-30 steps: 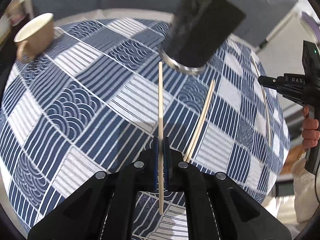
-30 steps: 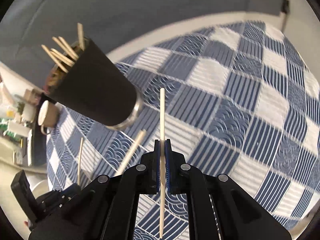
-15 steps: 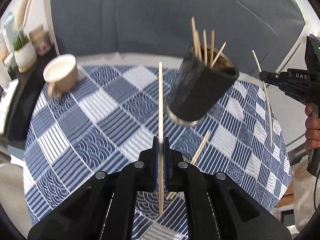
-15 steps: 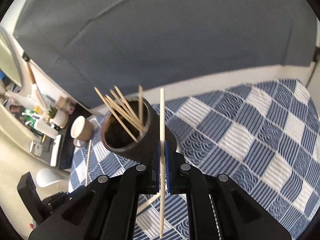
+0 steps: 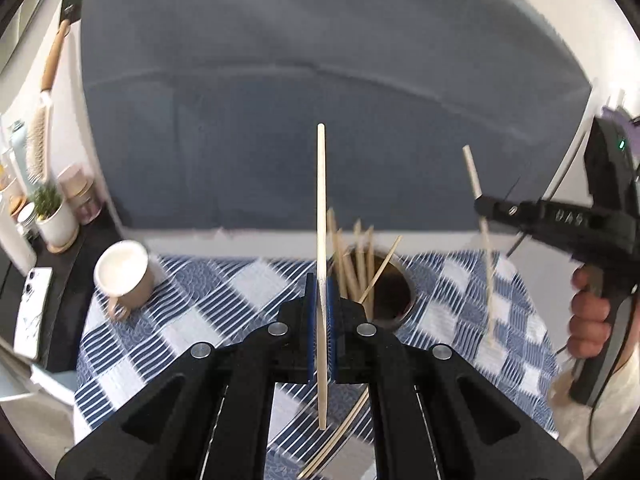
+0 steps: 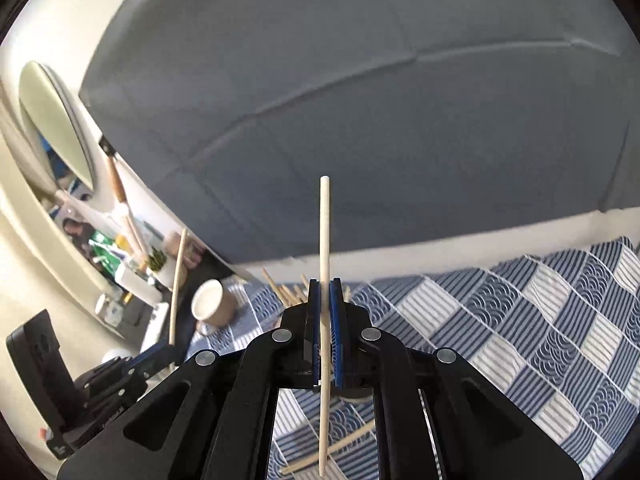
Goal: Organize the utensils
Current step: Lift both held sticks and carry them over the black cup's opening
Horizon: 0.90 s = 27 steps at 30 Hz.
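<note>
1. Here the left claw (image 5: 320,300) is clamped on a wooden chopstick (image 5: 321,200) that stands nearly upright between its blue pads.
2. The right claw (image 6: 325,312) is likewise clamped on a second chopstick (image 6: 325,232), upright too.
3. Beyond the left claw a dark holder (image 5: 390,292) stands on the counter (image 5: 240,292), which is covered in blue-and-white checked cloth; several chopsticks lean inside it.
4. Two loose chopsticks (image 5: 340,436) lie on the cloth near the claws.
5. A beige cup (image 5: 124,276) sits on the cloth left of the holder.
6. A hand (image 5: 590,320) grips the right tool's handle.
</note>
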Tool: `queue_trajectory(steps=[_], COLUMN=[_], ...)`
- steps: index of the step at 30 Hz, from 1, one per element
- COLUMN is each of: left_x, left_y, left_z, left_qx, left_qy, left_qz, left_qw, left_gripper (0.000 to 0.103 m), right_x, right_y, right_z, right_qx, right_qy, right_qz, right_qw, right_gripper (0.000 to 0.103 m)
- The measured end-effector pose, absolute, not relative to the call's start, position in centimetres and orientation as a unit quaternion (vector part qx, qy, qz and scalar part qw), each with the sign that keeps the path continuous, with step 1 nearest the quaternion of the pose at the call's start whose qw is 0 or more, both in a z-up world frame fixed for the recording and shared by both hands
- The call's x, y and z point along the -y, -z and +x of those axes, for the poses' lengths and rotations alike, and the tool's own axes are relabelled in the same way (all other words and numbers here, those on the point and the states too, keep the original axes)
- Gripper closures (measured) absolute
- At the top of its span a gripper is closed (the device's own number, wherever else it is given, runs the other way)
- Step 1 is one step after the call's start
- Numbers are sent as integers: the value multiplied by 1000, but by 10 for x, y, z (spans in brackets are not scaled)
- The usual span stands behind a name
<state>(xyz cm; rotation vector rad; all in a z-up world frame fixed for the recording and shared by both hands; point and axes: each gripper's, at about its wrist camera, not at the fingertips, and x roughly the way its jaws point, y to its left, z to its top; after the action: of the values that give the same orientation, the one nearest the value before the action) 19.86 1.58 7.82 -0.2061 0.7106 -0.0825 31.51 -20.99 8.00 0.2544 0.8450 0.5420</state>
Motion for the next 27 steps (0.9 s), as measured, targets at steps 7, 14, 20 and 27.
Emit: queue_trajectory(steps=[7,14,20,27], left_x=[-10,6,13,15], left_y=[-80,-54,-32,-12], left_z=[239,276,289,291], left_qx=[-330,-317,-299,-291], left_qy=[95,129,159,180], left_qz=[-130,-136,-141,-135], left_qw=[930,930,930,930], left_gripper=[98,98,98,98], right_x=[206,198,193,188], right_y=[-90,-79,-66,-48], right_z=[330,343,349,352], right_qx=[-379,-375,-354,-309], right_qy=[-285,-279,-279,-283], right_qz=[146,134,140,170], right_qw=[868,874,881,892], right_gripper=[98,98,98,98])
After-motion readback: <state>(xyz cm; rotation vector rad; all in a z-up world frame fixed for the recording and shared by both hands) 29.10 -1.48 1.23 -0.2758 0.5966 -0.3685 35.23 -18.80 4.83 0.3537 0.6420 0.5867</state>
